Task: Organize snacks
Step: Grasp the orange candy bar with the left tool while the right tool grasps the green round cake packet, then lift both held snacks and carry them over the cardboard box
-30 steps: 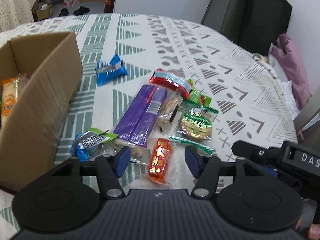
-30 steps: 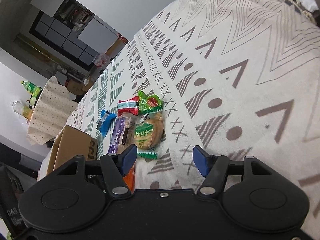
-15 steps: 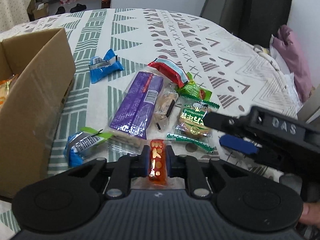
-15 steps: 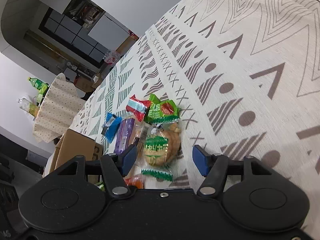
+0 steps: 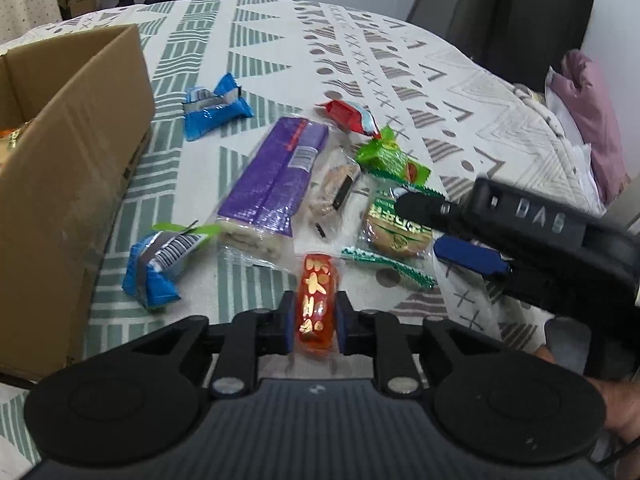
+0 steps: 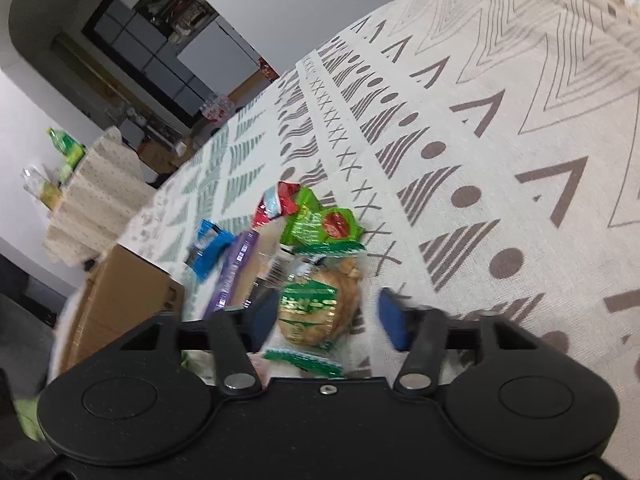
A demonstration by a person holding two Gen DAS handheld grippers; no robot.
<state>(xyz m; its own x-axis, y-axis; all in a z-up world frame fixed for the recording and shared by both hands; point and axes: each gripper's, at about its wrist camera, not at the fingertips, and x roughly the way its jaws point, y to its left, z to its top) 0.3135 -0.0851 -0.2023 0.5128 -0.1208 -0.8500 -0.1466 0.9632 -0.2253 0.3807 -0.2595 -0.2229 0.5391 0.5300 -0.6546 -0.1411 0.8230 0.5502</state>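
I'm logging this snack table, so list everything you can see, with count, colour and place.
cardboard box: 1, brown, table's left edge
blue wrapped snacks: 2, one beside the box's far corner, the other nearer
purple packet: 1, centre of the pile
clear-wrapped biscuit: 1, tan, right of the purple packet
red packet: 1, far end of the pile
green packet: 1, below the red one
round bun: 1, tan, green label
orange snack bar: 1, near edge
tablecloth: 1, white, green and grey pattern
left gripper: shut on the orange snack bar
right gripper: open around the bun
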